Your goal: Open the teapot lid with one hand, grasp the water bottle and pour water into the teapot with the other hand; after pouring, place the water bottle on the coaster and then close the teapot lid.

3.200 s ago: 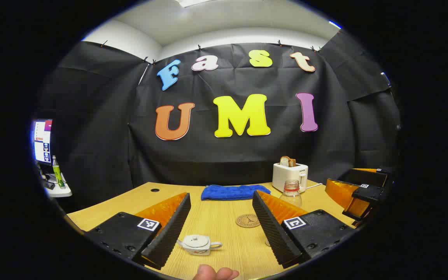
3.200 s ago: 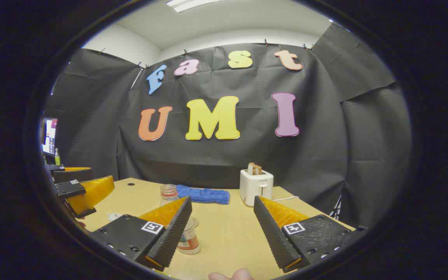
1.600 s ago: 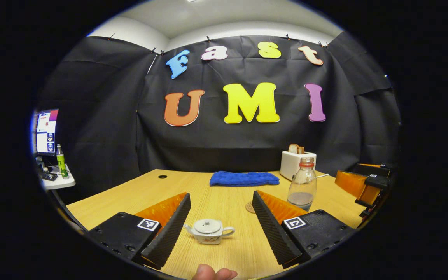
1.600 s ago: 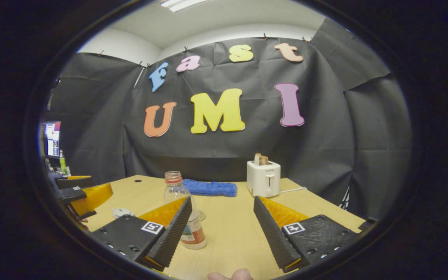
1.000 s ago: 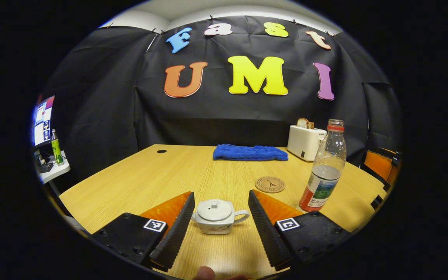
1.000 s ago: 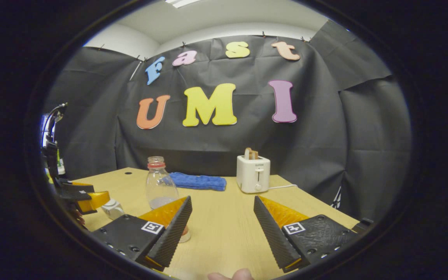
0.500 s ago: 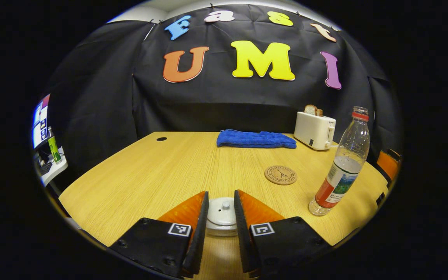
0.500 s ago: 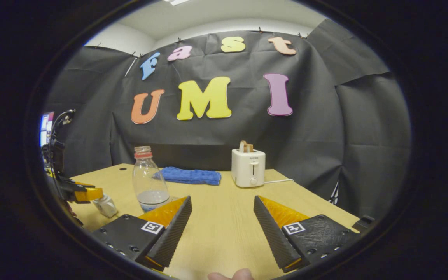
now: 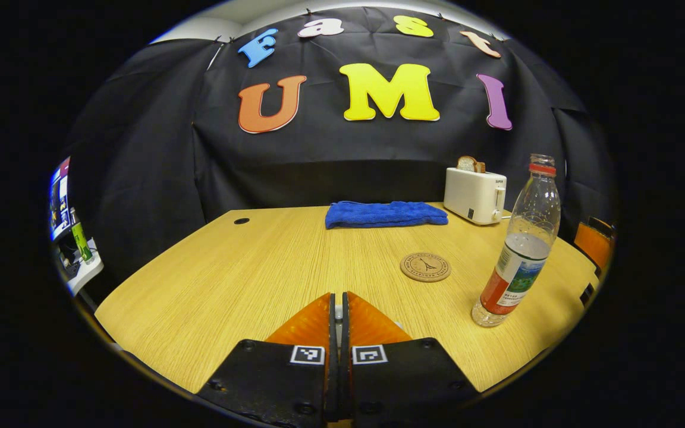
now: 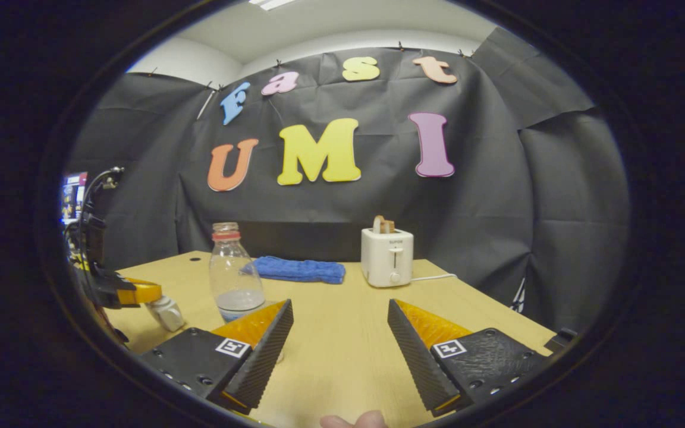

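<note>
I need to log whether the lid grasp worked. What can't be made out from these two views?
- Lid knob: in the left gripper view the left gripper has closed fingers that cover it, so the grip is unconfirmed.
- Teapot: in the right gripper view it is small and at the edge, so lid on or off is unclear.
- Water bottle: its base is hidden behind the right gripper.

Wood table [image 9: 247, 267], w/ bottle [image 9: 521, 244], coaster [image 9: 425, 267], towel [image 9: 385, 214], toaster [image 9: 474, 194], teapot [image 10: 166, 312]

Even bright light from overhead; ceiling light [image 10: 268, 3] above my right hand-held gripper [image 10: 340, 330]. Surface [image 9: 247, 267] ahead evenly lit, soft shadows, no glare. Sharp in the centre, strong fisheye bending and slight softness at edges.
</note>
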Action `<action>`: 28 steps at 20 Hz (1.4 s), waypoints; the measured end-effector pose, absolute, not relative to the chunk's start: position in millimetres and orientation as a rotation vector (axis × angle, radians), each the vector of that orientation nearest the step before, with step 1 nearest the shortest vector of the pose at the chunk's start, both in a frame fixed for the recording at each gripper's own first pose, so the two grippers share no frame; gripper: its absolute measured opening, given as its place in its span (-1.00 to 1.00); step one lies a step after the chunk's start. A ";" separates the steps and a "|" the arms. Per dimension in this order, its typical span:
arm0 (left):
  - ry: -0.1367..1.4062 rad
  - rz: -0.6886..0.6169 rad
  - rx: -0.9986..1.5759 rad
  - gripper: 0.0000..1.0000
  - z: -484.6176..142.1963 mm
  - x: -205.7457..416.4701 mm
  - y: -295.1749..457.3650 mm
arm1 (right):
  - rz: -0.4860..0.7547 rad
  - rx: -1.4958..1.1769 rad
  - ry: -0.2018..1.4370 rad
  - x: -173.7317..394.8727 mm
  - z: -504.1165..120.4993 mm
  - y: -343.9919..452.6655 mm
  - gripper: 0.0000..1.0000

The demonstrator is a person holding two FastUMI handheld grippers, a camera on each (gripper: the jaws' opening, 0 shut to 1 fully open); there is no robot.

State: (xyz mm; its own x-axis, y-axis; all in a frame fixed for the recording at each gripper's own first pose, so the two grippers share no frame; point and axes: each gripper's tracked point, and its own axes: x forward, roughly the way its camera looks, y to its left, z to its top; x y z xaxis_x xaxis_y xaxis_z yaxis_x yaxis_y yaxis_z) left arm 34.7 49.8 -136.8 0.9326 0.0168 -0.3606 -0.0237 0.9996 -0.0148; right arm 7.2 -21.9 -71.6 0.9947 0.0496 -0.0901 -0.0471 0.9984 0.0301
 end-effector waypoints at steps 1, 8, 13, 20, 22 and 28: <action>0.361 0.022 -0.036 -0.94 -132.8 34.2 51.4 | 0.069 0.029 0.086 5.8 -71.8 -17.9 0.96; 0.287 0.009 -0.087 -0.94 -102.7 20.5 51.0 | 0.196 0.023 0.114 -2.4 -82.8 20.1 0.96; 0.226 0.008 -0.123 -0.94 -78.1 6.5 52.1 | 0.235 0.023 0.174 0.5 -101.8 39.4 0.94; 0.188 0.005 -0.122 -0.94 -61.9 -5.9 65.2 | 0.269 -0.029 0.220 24.1 -121.8 75.7 0.96; 0.175 0.004 -0.110 -0.94 -55.7 -8.6 67.6 | 0.255 -0.037 0.236 34.6 -127.8 78.8 0.94; 0.171 0.007 -0.110 -0.94 -52.5 -11.4 77.4 | 0.245 -0.023 0.249 47.0 -128.7 83.9 0.82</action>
